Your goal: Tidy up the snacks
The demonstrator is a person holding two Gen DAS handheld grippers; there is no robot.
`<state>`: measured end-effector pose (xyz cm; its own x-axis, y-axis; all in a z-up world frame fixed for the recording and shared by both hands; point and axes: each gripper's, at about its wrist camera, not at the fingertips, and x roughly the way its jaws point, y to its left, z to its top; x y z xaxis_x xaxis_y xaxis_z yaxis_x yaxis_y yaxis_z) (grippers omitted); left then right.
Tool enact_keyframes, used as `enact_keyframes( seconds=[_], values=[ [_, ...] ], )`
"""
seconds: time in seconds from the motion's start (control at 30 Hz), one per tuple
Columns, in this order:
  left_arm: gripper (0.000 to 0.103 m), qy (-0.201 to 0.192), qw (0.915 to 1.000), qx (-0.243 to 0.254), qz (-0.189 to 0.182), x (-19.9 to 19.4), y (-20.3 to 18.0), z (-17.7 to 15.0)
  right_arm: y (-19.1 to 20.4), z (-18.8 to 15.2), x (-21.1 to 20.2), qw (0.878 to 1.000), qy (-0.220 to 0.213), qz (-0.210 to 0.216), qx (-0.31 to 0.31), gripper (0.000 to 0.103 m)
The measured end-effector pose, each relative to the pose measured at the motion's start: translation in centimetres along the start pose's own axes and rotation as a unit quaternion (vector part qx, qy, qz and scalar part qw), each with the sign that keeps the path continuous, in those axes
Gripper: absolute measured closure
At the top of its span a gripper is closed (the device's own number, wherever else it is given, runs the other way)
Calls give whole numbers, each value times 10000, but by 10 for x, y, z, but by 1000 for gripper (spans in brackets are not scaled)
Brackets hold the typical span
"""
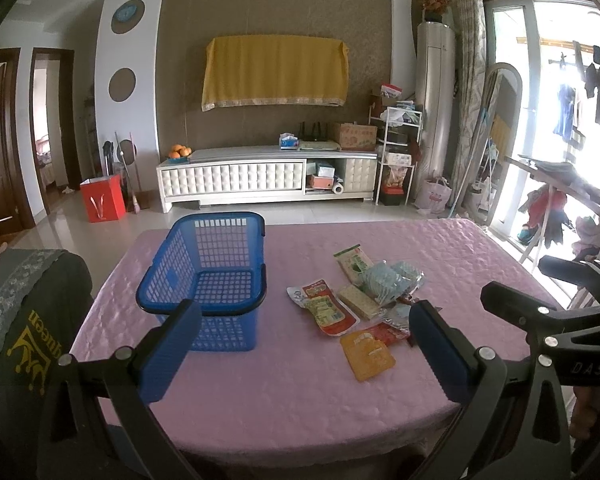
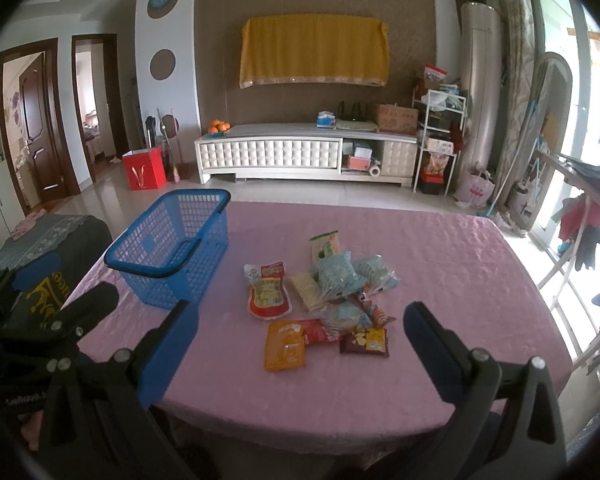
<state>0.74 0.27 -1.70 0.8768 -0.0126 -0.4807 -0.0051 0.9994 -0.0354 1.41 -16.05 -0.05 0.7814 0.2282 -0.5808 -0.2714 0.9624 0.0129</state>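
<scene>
1. The left tongs (image 1: 306, 344) are held with the fingers wide apart above the near edge of the worktop (image 1: 284, 404); nothing is gripped.
2. The right tongs (image 2: 300, 344) are likewise spread wide and empty.
3. A blue basket (image 2: 168, 240) is seen upright and empty on the worktop's left part.
4. The snack packets (image 2: 324, 292) are scattered in a loose pile to the right of the basket, apart from it; an orange packet (image 2: 284, 346) lies nearest.
</scene>
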Motion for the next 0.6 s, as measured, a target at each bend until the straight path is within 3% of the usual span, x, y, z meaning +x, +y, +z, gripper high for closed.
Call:
enact_keyframes(
  seconds=[0.6],
  values=[
    [0, 4, 10000, -39, -15, -1, 2, -1, 1, -3, -2, 10000, 17, 28, -19, 0]
  ],
)
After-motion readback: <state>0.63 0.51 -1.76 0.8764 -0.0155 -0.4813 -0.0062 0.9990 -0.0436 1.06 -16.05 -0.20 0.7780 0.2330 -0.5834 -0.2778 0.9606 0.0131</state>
